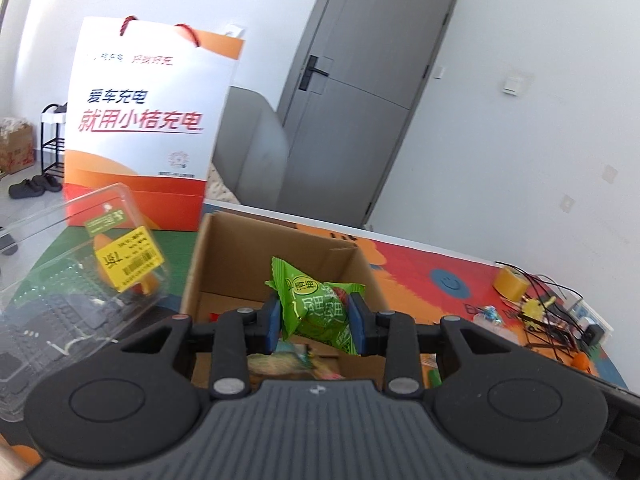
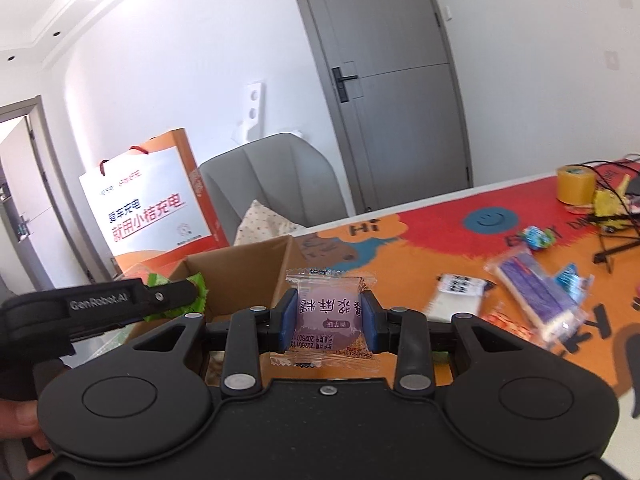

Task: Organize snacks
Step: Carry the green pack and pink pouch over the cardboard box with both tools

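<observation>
My left gripper [image 1: 316, 316] is shut on a green snack packet [image 1: 320, 312] and holds it above an open cardboard box [image 1: 280, 240] with a few snacks in its bottom. My right gripper [image 2: 329, 320] is shut on a clear packet with a purple round snack [image 2: 329, 316], held just right of the same box [image 2: 240, 272]. The left gripper shows at the left of the right wrist view [image 2: 172, 294] with the green packet [image 2: 198, 292] over the box.
A clear plastic clamshell container [image 1: 80, 280] stands left of the box. A white and orange paper bag [image 1: 148, 120] stands behind. Loose snack packets [image 2: 536, 292], a tape roll [image 2: 576, 184] and cables [image 1: 552, 312] lie on the colourful table mat [image 2: 420, 224] to the right.
</observation>
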Demonstrator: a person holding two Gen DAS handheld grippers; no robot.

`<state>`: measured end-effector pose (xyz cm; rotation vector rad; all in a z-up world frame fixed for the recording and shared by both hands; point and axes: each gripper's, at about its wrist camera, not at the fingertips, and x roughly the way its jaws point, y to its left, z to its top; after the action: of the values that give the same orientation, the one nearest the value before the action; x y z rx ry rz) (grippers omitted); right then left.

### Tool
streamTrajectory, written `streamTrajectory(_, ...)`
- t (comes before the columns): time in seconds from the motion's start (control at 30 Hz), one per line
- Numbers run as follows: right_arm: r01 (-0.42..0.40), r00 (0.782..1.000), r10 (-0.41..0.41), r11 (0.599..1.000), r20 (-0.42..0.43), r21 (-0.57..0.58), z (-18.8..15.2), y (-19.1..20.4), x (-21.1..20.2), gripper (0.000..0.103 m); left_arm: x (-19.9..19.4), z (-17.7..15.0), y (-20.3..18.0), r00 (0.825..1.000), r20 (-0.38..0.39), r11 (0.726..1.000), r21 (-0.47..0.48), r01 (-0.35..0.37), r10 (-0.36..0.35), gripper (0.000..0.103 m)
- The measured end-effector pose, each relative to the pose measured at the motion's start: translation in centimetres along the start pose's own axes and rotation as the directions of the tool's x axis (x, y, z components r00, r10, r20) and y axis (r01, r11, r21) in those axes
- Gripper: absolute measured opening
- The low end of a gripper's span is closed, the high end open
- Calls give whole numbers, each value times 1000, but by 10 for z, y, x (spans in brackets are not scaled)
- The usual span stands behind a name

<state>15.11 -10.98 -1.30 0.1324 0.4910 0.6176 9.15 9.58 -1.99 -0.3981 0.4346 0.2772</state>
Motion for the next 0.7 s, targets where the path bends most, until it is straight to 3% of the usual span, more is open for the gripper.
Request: streamTrajectory(0.7,-102,993,101,995,-59,-23,8,39,43,34,3,7,36,998,-21,996,-69,-54,53,43)
